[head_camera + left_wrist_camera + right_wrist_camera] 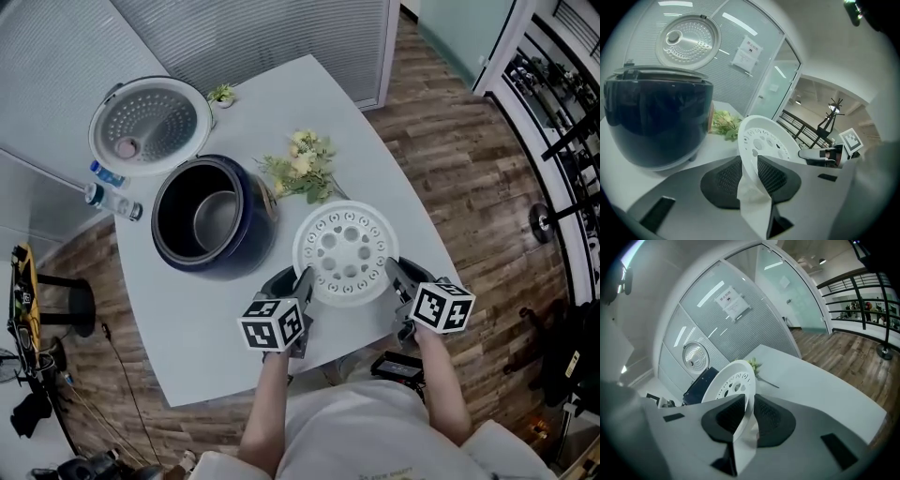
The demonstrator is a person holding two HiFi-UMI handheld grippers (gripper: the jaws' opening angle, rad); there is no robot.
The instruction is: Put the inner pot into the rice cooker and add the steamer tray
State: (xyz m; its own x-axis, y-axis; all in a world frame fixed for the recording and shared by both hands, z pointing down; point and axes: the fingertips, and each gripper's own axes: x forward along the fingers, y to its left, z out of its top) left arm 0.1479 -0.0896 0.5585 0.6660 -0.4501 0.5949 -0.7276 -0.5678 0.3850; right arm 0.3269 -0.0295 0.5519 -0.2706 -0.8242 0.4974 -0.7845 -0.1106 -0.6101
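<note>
- Head view: the tray [346, 253] is held level over the bench [206, 328] near its near edge, carried from both sides.
- Its left rim is pinched by the left hand-held gripper [304, 278] and its right rim by the right hand-held gripper [395, 273].
- The cooker [258, 211] is seen toward the bench's left edge with its lid [150, 124] swung open, and the pot [217, 220] is seated inside it.
- Flowers [300, 169] lie between cooker and tray, and bottles [112, 192] lie at the left edge.
- Left gripper view: the jaws of the left hand-held gripper [750, 173] are closed on the tray's [766, 143] white rim, both pads pressed to it.
- The cooker [656, 122] is seen to the left under its raised lid [688, 42], with the flowers [725, 124] beside it.
- Right gripper view: the jaws of the right hand-held gripper [749, 416] are clamped on the tray's [731, 380] opposite rim.
- The cooker [701, 380] and its lid [695, 357] are seen beyond the tray, the flowers [752, 364] just past the tray's top edge.
</note>
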